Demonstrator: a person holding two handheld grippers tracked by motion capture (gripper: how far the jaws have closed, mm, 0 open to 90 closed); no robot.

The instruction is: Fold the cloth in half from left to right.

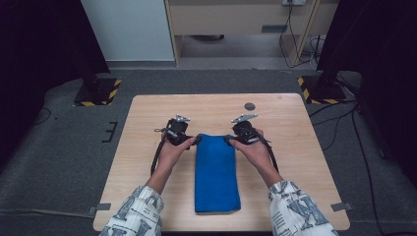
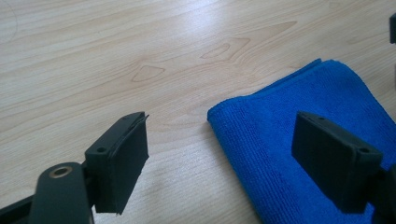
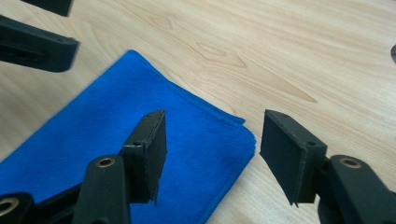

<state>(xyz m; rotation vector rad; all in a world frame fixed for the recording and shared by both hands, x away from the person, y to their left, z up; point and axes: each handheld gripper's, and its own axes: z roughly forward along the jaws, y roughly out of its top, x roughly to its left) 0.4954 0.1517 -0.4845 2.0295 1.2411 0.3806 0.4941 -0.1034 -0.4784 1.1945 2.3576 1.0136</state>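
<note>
1. A folded blue microfibre towel (image 1: 216, 172) lies lengthwise down the middle of the light wooden table (image 1: 290, 132), its far short edge between the two hands and its near edge close to the table's 6 o'clock rim.
2. The left claw (image 1: 196, 140) sits at the towel's far corner on the 9 o'clock side. In the left gripper view its jaws stand spread, one over bare wood and the other over the blue cloth, with the corner of the towel (image 2: 299, 140) between them and no pad pressing on it.
3. The right claw (image 1: 229, 139) sits at the far corner on the 3 o'clock side. In the right gripper view its jaws are also spread, straddling the corner of the towel (image 3: 154, 116); nothing is pinched.
4. A small dark round disc (image 1: 250, 106) lies on the table towards 1 o'clock, well apart from the towel.
5. The person's sleeves (image 1: 140, 211) are white with a dark printed pattern; no lettering on them can be read.
6. Neither towel nor claws show a legible label or brand.
</note>
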